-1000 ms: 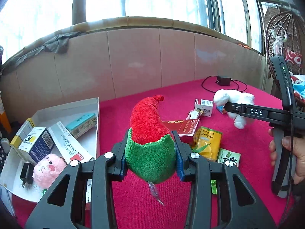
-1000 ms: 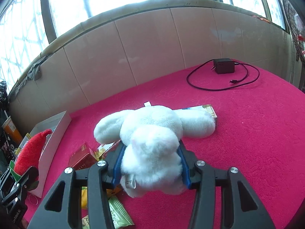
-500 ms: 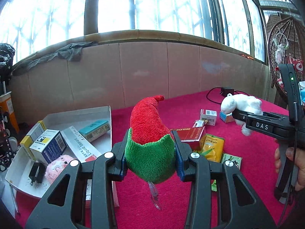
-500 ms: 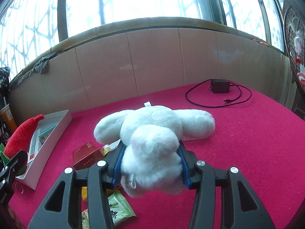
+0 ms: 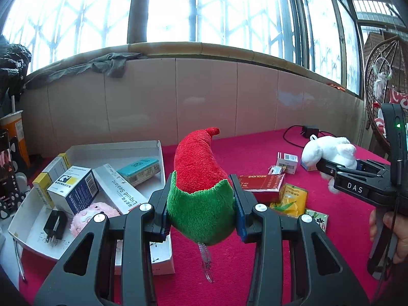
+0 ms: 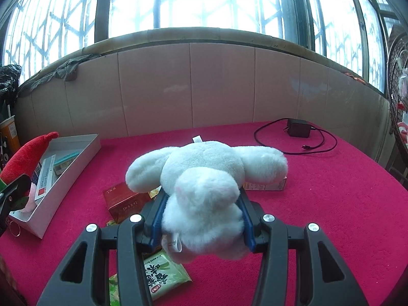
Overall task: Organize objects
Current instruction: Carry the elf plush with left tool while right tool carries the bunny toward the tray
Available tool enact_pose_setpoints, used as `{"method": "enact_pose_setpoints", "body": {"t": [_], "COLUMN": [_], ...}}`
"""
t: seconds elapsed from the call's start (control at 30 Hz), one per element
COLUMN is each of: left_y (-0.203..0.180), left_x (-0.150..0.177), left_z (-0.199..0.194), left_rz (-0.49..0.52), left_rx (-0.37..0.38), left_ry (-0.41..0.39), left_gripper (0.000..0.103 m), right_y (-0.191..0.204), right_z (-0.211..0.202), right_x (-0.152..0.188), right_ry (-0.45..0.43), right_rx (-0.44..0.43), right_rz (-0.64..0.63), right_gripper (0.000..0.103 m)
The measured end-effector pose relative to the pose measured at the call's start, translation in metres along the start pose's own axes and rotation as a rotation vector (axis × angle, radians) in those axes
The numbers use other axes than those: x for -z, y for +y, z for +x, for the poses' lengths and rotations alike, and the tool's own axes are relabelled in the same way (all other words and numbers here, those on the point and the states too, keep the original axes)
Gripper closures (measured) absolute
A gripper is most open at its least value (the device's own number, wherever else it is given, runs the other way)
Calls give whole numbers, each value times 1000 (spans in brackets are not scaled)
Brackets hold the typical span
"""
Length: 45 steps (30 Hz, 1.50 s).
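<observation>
Red-and-green plush toy (image 5: 199, 183): short matt fleece, clear glossy plastic loop beneath. White plush toy (image 6: 206, 178): long fluffy pile, paper-like tag. Table cover (image 6: 331, 204): magenta cloth, rough felted nap. White tray (image 5: 112, 150) left of the red plush: matt card. Red box (image 5: 260, 186) right of it: glossy printed card. Green sachet (image 6: 163, 278): shiny foil.

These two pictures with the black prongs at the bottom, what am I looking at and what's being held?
Each picture comes from a camera mounted on a handheld two-finger gripper; a person carries one per hand. The left gripper squeezes a red and green plush chili. The right gripper squeezes a white plush bunny; the left view also shows it from the side, with the person's hand. Below lies a red cloth with a white tray of boxes, a red box, snack packets and a black charger.
</observation>
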State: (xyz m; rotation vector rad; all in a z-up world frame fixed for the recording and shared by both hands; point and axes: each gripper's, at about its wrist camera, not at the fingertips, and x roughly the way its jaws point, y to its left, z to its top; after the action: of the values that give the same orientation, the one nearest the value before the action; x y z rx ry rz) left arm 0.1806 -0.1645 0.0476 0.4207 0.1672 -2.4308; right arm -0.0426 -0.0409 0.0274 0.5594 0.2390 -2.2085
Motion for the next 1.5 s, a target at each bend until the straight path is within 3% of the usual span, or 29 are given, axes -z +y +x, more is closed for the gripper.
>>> {"method": "enact_pose_setpoints", "body": {"t": [0.2, 0.6, 0.83, 1.0, 1.23, 1.5], "left_y": [14, 56, 82, 86, 115, 134], "left_x": [-2, -16, -31, -42, -35, -38], "left_z": [-2, -13, 5, 9, 8, -2], "left_rz": [-44, -36, -58, 13, -82, -162], "left_rx": [38, 13, 36, 26, 23, 31], "left_ry": [-16, -102, -92, -106, -97, -108], "left_gripper": [64, 64, 64, 64, 64, 64], "right_y": [4, 18, 19, 19, 25, 34], "right_z": [1, 3, 7, 11, 16, 10], "right_x": [0, 4, 3, 3, 4, 5], "right_ry": [9, 29, 48, 63, 86, 52], "right_rx": [14, 40, 41, 59, 89, 97], "right_rz": [-15, -83, -90, -95, -122, -164], "right_gripper": [53, 53, 53, 53, 53, 53]}}
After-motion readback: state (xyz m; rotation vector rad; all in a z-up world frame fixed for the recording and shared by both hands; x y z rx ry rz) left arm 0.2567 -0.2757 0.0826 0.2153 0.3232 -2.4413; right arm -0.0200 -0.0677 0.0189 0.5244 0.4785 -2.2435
